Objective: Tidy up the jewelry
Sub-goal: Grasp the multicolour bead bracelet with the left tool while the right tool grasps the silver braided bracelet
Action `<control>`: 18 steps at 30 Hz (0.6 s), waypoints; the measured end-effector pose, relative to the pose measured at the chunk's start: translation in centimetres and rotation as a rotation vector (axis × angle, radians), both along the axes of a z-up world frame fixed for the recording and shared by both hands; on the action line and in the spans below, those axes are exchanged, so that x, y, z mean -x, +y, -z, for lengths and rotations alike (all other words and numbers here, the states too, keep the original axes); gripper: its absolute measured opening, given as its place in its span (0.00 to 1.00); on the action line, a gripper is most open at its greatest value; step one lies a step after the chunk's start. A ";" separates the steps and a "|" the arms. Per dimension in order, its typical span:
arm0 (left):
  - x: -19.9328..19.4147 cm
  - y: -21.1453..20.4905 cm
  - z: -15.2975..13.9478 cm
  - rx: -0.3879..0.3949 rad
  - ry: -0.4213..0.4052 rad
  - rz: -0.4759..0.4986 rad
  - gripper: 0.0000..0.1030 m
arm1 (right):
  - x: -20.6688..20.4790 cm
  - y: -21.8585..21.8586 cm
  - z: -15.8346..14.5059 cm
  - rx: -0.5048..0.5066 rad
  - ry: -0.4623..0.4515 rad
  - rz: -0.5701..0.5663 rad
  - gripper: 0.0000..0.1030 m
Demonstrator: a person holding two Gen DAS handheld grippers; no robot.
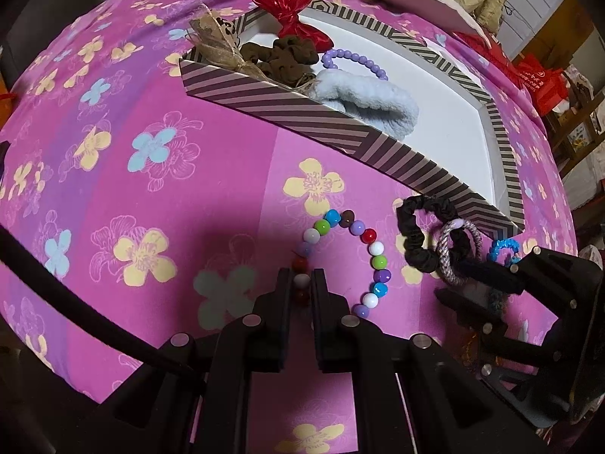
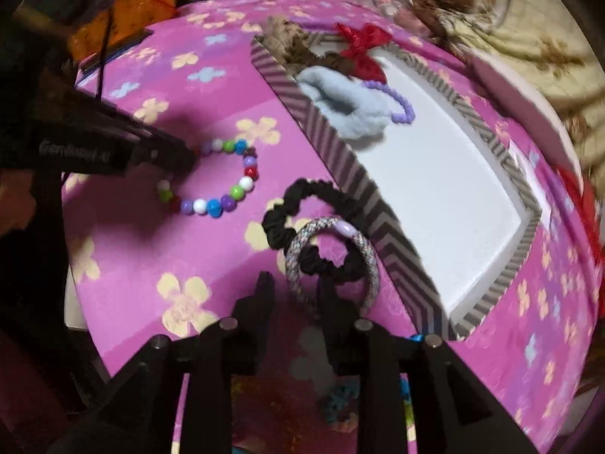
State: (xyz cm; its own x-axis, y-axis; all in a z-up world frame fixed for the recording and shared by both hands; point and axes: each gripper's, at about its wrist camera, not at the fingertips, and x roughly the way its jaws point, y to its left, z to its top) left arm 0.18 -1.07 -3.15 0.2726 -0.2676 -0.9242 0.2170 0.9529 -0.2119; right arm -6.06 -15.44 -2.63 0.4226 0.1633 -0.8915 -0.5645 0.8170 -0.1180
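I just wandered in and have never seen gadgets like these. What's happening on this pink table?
Someone is sorting hair ties and bracelets into a striped box. The left hand-held gripper has closed on the colorful bead bracelet, which lies on the flowered cloth. The right hand-held gripper is open, hovering near a black scrunchie and a speckled hair tie. A red bow, blue fuzzy band and purple bead bracelet are already boxed.
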 end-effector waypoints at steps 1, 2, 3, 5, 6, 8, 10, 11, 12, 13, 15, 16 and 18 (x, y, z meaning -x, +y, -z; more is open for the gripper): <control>0.0 0.0 0.0 -0.001 -0.002 0.000 0.30 | -0.2 -0.1 0.0 -0.010 0.016 0.011 0.22; 0.1 0.0 0.0 -0.005 -0.005 0.002 0.30 | -0.3 -0.3 0.0 -0.027 0.026 0.028 0.18; 0.1 -0.1 0.0 -0.009 -0.007 0.005 0.30 | -0.3 -0.6 0.0 -0.048 0.034 0.048 0.11; 0.3 -0.3 -0.1 -0.022 -0.018 0.019 0.30 | 0.0 -1.1 0.0 -0.080 0.035 0.076 0.09; 0.3 -0.4 -0.1 -0.028 -0.024 0.027 0.30 | 0.2 -1.2 -0.1 -0.093 0.037 0.082 0.08; 0.4 -0.4 -0.1 -0.014 -0.022 0.035 0.30 | 1.0 -1.8 -0.7 -0.144 0.029 0.094 0.07; 0.5 -0.3 -0.1 0.021 -0.009 0.047 0.30 | 1.8 -2.7 -1.8 -0.205 0.021 0.117 0.07; 0.5 -0.3 -0.3 0.031 -0.011 0.050 0.29 | 2.4 -3.3 -2.6 -0.248 0.009 0.128 0.07; 0.5 -0.3 -0.5 0.037 -0.015 0.052 0.29 | 2.7 -3.7 -3.1 -0.274 -0.001 0.134 0.07; 0.6 -0.3 -0.8 0.041 -0.020 0.055 0.29 | 2.9 -4.0 -3.6 -0.297 -0.007 0.141 0.08; 0.6 -0.4 -1.6 0.052 -0.033 0.061 0.29 | 3.4 -4.8 -4.6 -0.340 -0.031 0.166 0.08; 0.6 -0.5 -2.0 0.057 -0.041 0.065 0.29 | 3.5 -5.3 -5.1 -0.361 -0.045 0.178 0.08; 0.5 -0.7 -3.2 0.070 -0.063 0.079 0.29 | 3.6 -6.0 -5.7 -0.390 -0.063 0.201 0.08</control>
